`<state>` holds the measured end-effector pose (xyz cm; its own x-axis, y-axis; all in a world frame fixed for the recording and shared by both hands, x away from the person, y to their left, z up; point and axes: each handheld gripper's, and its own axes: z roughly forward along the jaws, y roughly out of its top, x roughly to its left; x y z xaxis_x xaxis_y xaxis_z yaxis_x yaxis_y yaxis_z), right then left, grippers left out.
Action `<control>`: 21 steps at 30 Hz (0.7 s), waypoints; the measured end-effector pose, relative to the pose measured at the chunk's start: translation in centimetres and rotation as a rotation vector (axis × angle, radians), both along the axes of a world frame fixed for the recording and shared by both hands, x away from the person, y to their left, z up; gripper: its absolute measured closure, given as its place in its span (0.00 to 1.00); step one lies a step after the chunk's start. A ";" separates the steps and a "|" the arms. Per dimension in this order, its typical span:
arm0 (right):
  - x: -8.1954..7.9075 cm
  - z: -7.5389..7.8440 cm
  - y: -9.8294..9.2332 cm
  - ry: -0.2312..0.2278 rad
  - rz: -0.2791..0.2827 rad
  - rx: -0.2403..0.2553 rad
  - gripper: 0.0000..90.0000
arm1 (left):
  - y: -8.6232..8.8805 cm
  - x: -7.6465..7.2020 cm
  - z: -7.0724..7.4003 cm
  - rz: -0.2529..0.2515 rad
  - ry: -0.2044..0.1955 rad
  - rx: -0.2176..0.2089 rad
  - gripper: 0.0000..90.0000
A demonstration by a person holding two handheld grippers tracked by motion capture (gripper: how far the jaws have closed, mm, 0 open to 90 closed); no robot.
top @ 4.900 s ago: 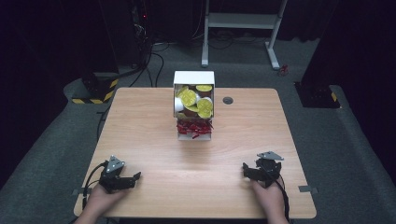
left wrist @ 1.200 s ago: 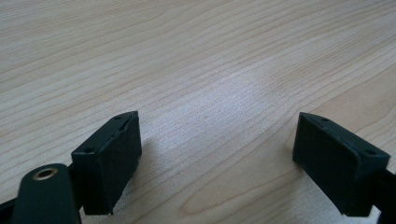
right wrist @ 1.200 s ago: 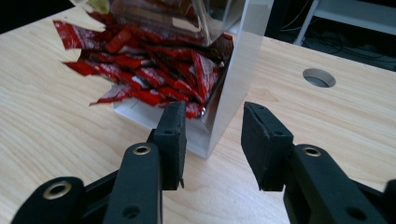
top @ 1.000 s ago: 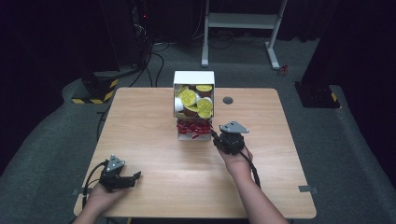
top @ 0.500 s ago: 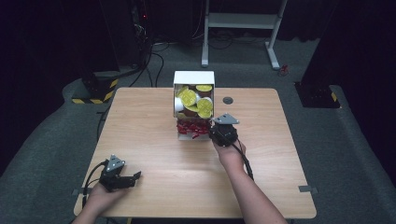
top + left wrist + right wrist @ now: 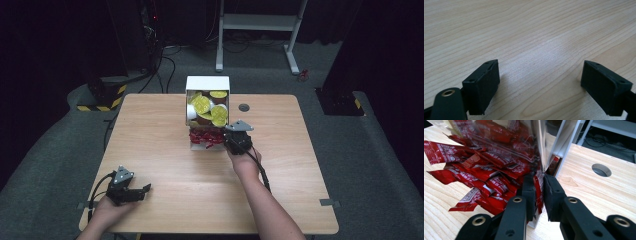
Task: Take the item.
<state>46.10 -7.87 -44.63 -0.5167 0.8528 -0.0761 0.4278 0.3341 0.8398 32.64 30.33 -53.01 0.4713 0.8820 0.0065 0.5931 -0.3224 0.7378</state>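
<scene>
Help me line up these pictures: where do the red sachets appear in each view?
High view: red sachets at the table's centre, at the front of the white box, beside the right gripper.
Left gripper view: not in it.
Right gripper view: red sachets heaped left of centre, one pinched between the jaws.
Shared landmark: the round table hole.

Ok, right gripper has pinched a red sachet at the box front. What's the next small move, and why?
Probably draw the right gripper gently back toward you. Its jaws have just been closing and now clamp one red sachet at the box corner, amid a loose pile; a slow pull should free it alone.
</scene>
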 end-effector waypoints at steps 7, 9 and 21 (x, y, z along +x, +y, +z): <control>-0.1 0.1 -0.3 0.011 0.001 0.002 0.95 | 0.0 0.0 0.0 0.000 0.000 0.000 0.18; -0.2 0.1 -0.3 0.013 0.001 0.000 0.96 | 0.0 0.0 0.0 0.000 0.000 0.000 0.18; -1.4 0.5 -0.7 -0.006 0.013 0.005 0.96 | 0.0 0.1 0.0 -0.003 0.000 0.001 0.18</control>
<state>44.67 -8.60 -44.10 -0.5276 0.8462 -0.0753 0.4180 0.3357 0.8441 32.72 30.31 -53.01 0.4737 0.8807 0.0072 0.5919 -0.3244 0.7378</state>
